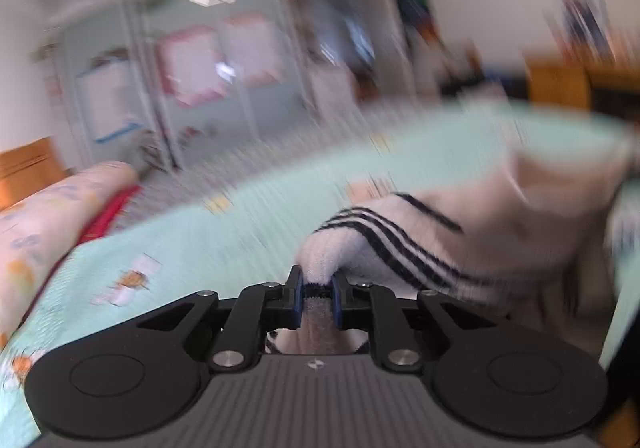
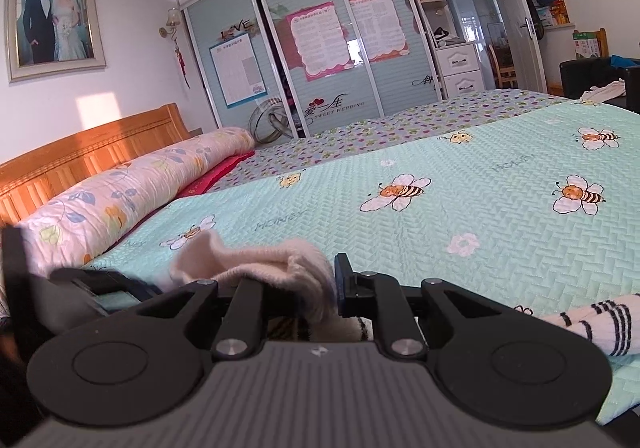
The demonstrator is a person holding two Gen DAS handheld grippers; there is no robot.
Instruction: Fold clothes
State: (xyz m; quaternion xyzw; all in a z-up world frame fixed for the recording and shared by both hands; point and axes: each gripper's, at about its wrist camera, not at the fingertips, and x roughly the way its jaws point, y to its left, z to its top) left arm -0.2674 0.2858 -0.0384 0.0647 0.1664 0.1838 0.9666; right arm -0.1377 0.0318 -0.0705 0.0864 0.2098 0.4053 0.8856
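Observation:
The left wrist view is smeared by motion. My left gripper (image 1: 318, 288) is shut on the cuff of a white sock (image 1: 380, 244) with three black stripes. The sock runs up and to the right into a cream part (image 1: 560, 188), above the mint bee-print bed cover (image 1: 240, 232). In the right wrist view my right gripper (image 2: 318, 282) is shut on the cream, fluffy end of a sock (image 2: 256, 260), which bunches over its left finger and hides it. A second white sock with black stripes (image 2: 600, 324) lies on the bed cover (image 2: 480, 188) at the lower right.
A long floral bolster (image 2: 140, 188) and a red cloth (image 2: 216, 176) lie along the wooden headboard (image 2: 80, 156) on the left. A sliding-door wardrobe (image 2: 320, 48) stands beyond the bed. A dark blurred gripper body (image 2: 80, 288) shows at the lower left.

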